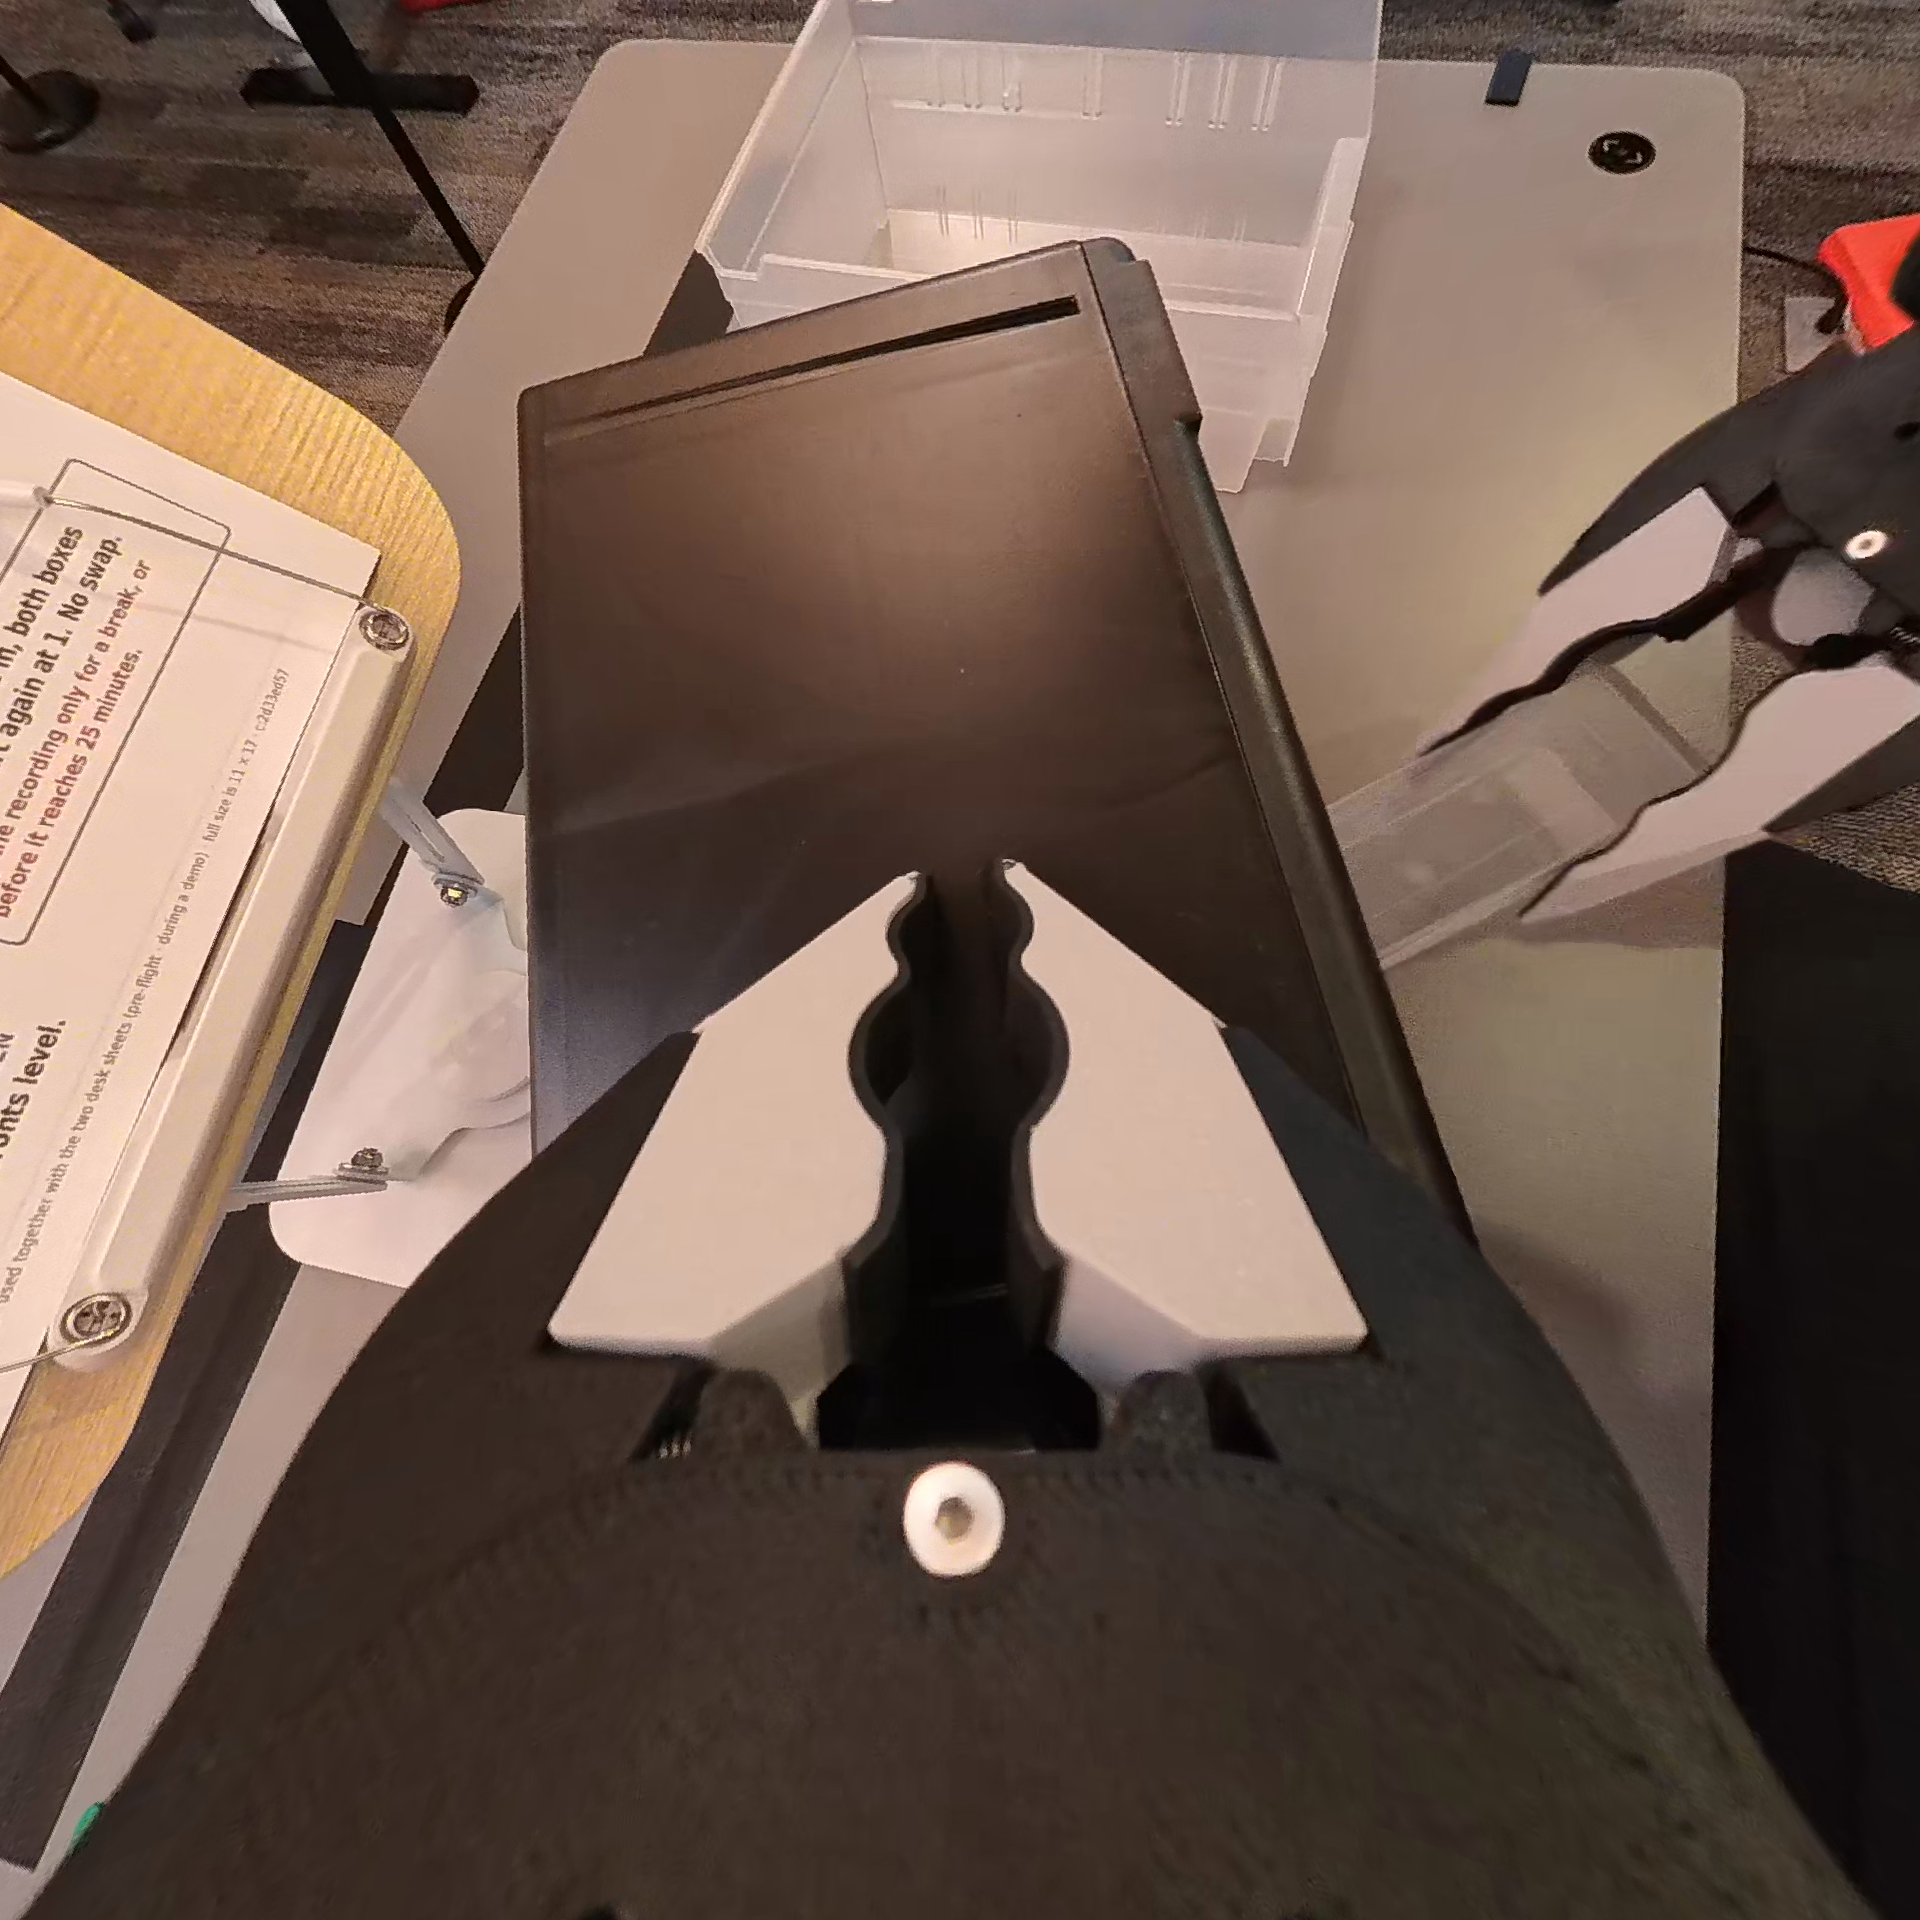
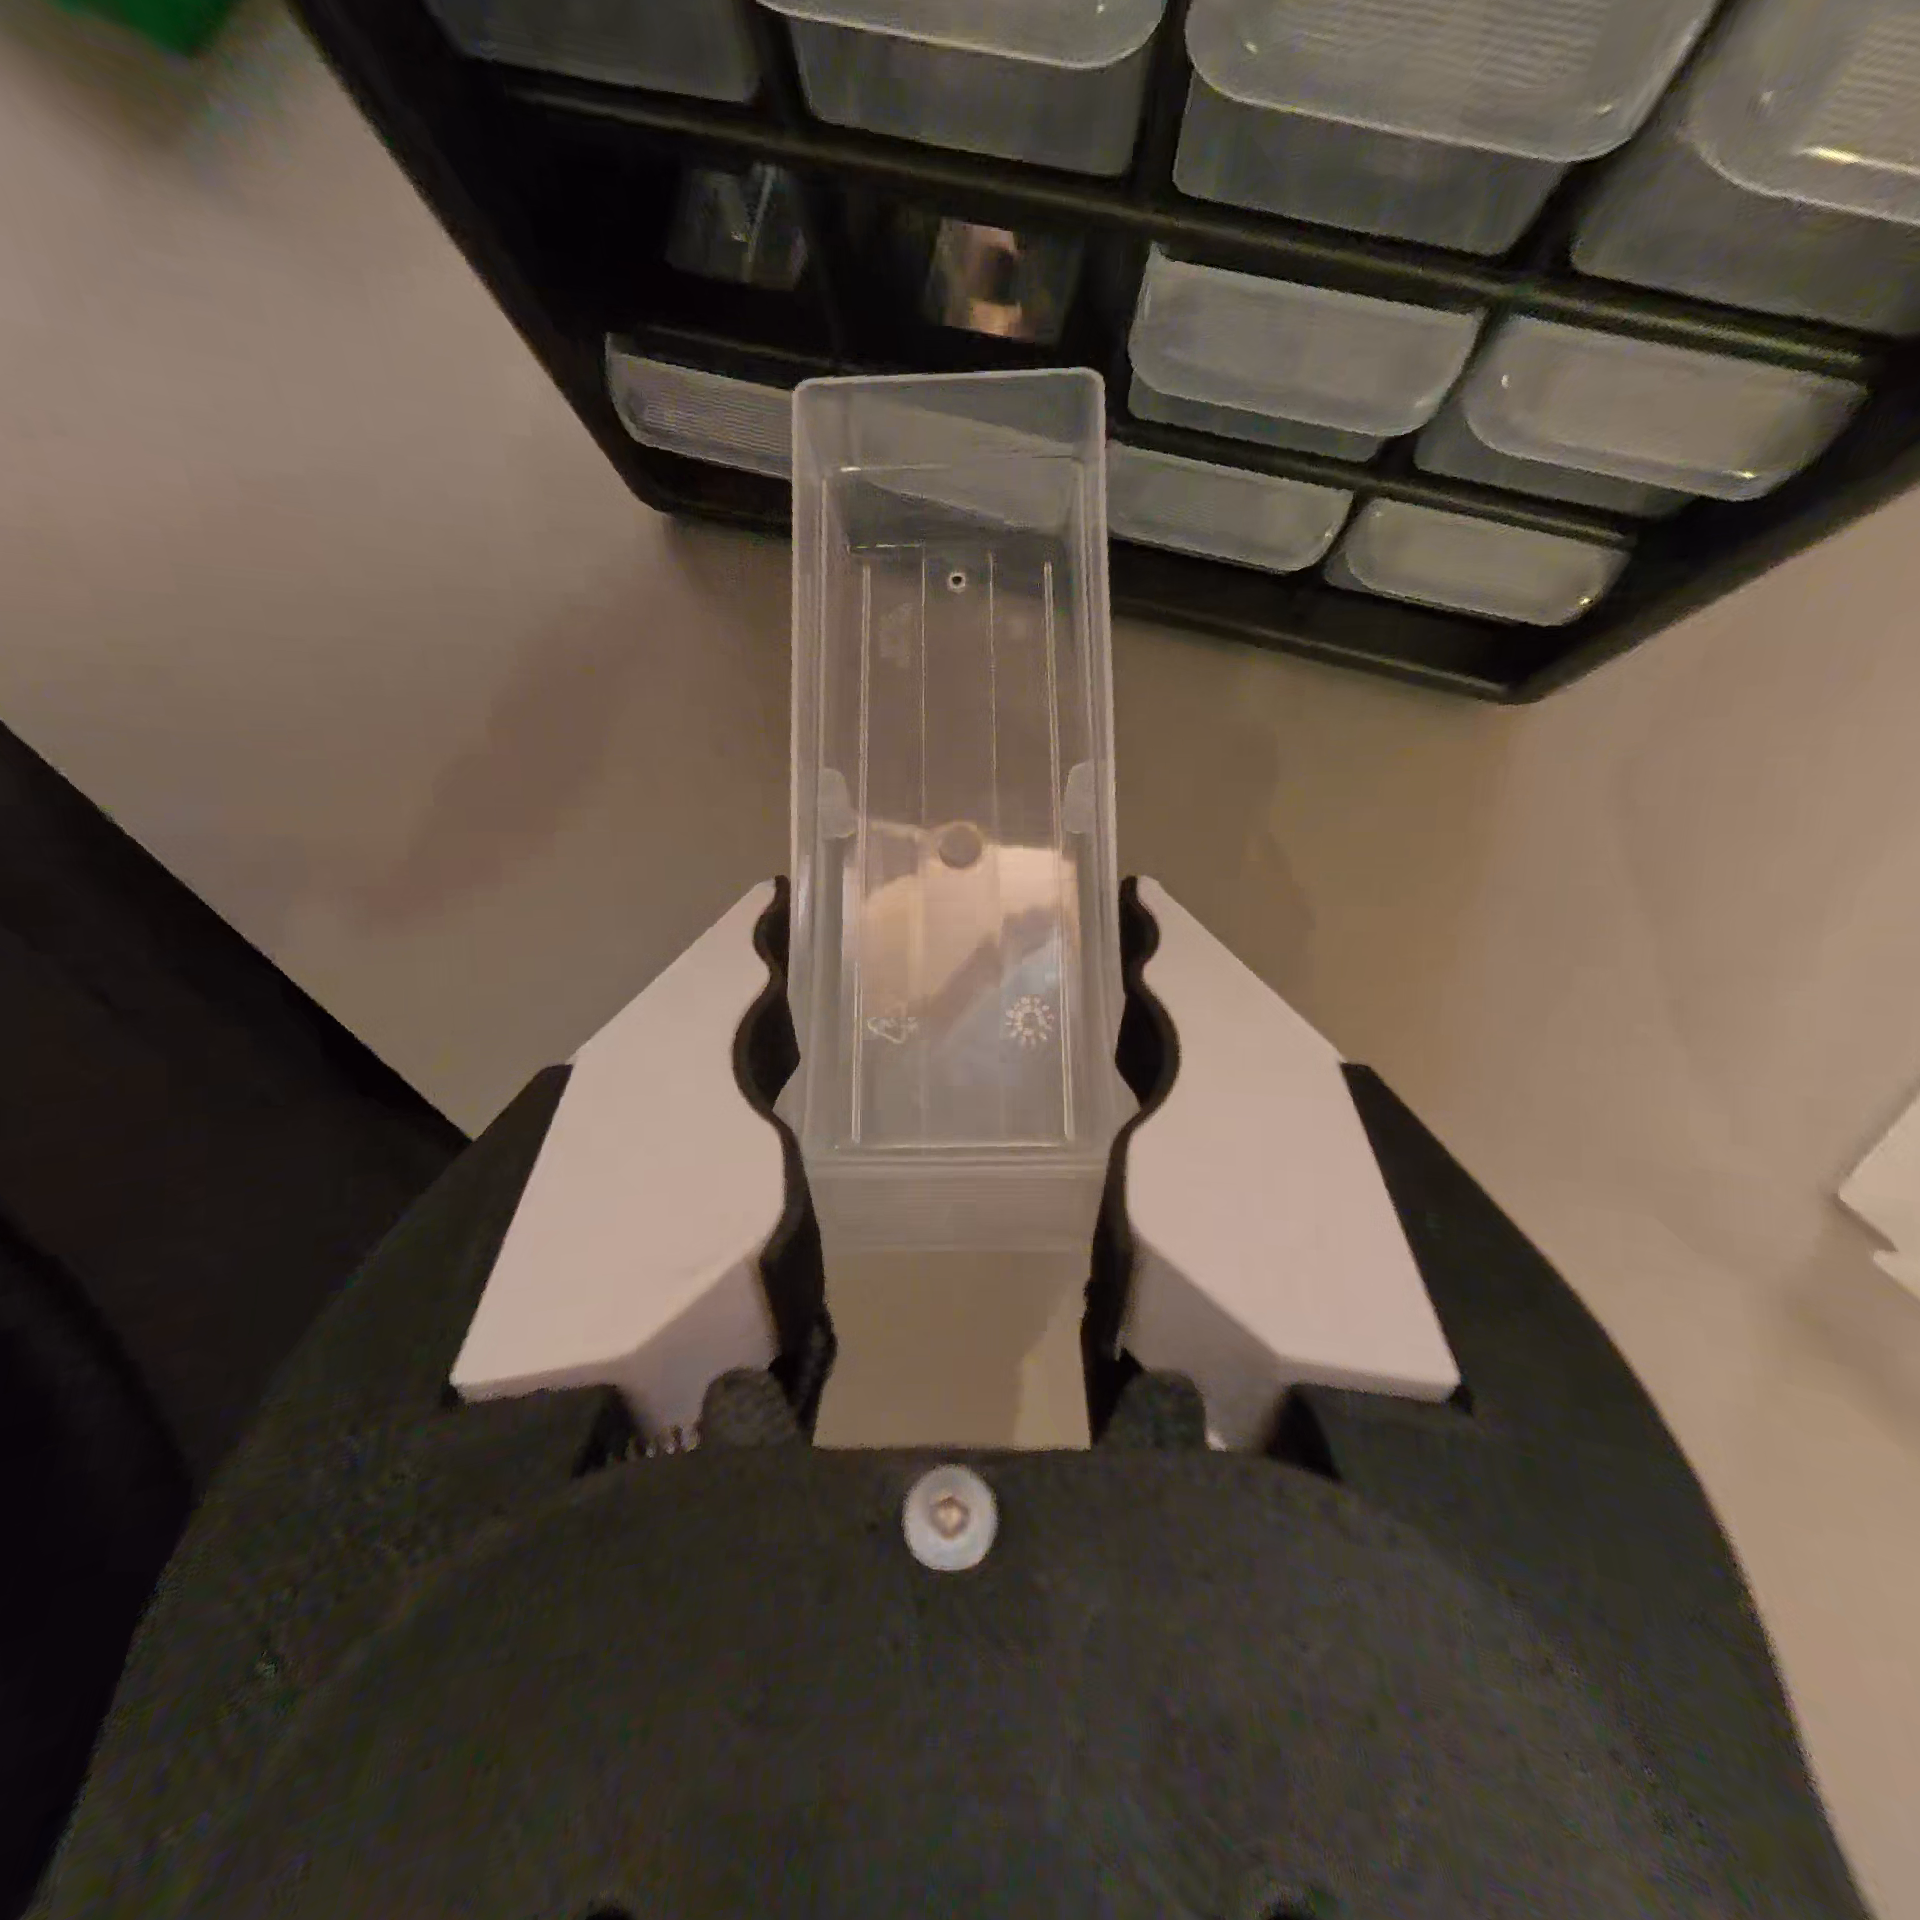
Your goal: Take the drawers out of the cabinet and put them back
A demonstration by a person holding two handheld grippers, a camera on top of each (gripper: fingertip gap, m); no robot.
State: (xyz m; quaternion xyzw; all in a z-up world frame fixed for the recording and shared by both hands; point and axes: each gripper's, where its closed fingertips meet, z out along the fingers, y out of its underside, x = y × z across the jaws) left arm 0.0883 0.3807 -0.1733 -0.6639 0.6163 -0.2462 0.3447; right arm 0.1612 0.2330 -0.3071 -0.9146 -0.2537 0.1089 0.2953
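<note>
The black cabinet [image 1: 883, 623] stands on the grey table [image 1: 1507, 312]; in the left wrist view I look down on its top. My left gripper [image 1: 961, 878] is over that top, its jaws closed to a narrow gap on the cabinet's near edge. In the right wrist view the cabinet front [image 2: 1122, 213] shows rows of clear drawers and two empty slots [image 2: 738, 223] at the left. My right gripper [image 2: 956, 883] is shut on a small clear empty drawer [image 2: 951, 675], held lengthwise in front of the cabinet, just below those slots. The right gripper [image 1: 1486, 831] with its drawer [image 1: 1392, 862] also shows in the left wrist view.
A large clear plastic bin [image 1: 1039, 208] stands behind the cabinet. A printed sheet in a clear stand [image 1: 156, 779] sits on a wooden surface at the left. A black surface [image 1: 1818, 1247] lies at the right. A white paper corner [image 2: 1881, 1195] lies right of the gripper.
</note>
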